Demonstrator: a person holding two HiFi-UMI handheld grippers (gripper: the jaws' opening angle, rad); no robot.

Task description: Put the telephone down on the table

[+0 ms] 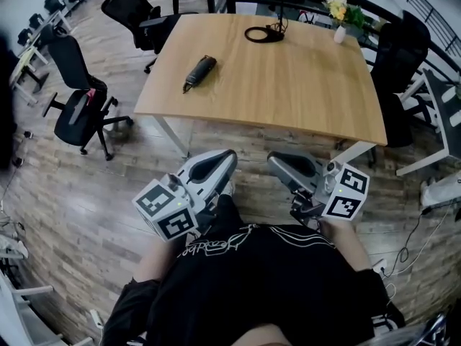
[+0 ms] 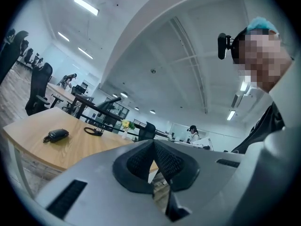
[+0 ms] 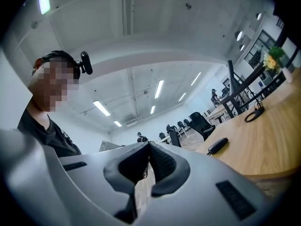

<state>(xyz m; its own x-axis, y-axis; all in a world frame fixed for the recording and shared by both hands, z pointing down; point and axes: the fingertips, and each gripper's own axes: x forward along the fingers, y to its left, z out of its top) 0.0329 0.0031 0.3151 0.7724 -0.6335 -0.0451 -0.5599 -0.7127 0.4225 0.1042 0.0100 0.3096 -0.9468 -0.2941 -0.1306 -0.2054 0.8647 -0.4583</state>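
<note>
The telephone [image 1: 200,72], a black handset, lies on the left part of the wooden table [image 1: 288,85], with no gripper near it. It also shows as a small dark shape, the telephone [image 2: 56,135] in the left gripper view and the telephone [image 3: 217,145] in the right gripper view. My left gripper [image 1: 229,157] is held close to my body, short of the table's near edge, shut with nothing between its pads [image 2: 141,161]. My right gripper [image 1: 272,158] hangs beside it, also shut and empty, its pads [image 3: 162,161] meeting at the tip.
A coiled black cable [image 1: 263,33] and a small vase of yellow flowers [image 1: 340,20] stand at the table's far side. Black office chairs [image 1: 79,107] stand to the left, another chair [image 1: 396,56] to the right. Wooden floor lies between me and the table.
</note>
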